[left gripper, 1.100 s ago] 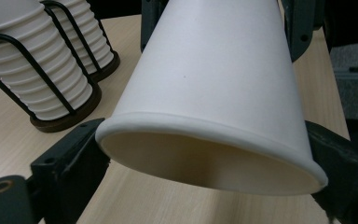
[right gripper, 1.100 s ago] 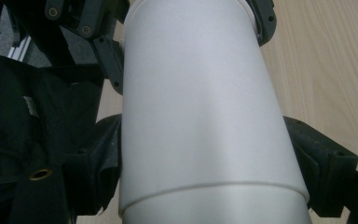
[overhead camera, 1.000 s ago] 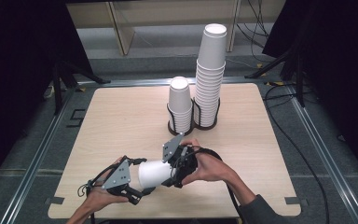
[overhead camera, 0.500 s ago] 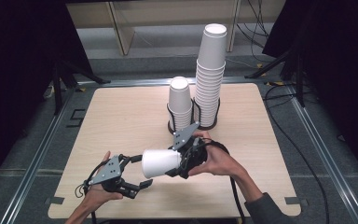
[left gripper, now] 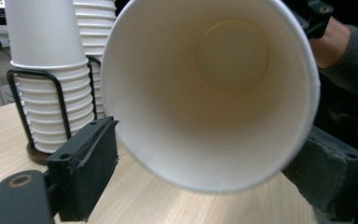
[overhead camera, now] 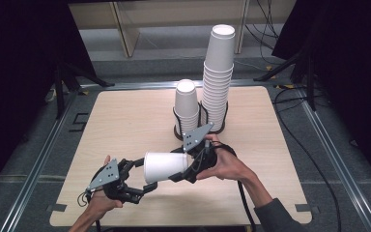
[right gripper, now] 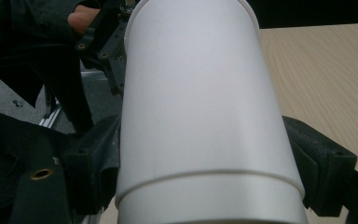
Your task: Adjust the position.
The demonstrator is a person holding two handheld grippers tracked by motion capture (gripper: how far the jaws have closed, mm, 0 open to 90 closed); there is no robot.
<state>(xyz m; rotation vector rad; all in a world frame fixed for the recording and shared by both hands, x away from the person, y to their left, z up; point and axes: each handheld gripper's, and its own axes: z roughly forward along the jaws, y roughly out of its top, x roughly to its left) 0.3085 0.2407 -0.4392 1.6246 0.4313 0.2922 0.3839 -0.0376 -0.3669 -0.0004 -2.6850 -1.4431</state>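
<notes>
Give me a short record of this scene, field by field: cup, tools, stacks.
Held item: white paper cup, on its side, mouth toward left tool
Right tool: shut on the cup's base end
Left tool: jaws just been opening; cup rim between them, not gripped
Stacks: short white cup stack, tall white cup stack, black wire holder
Surface: light wooden table

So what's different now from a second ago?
The left gripper has let go of the cup and drawn back; its jaws, just closing then reopening slightly, now stand clear of the rim. The right gripper keeps the cup clamped and has carried it a little up and toward the stacks. The short stack and tall stack are unchanged.
</notes>
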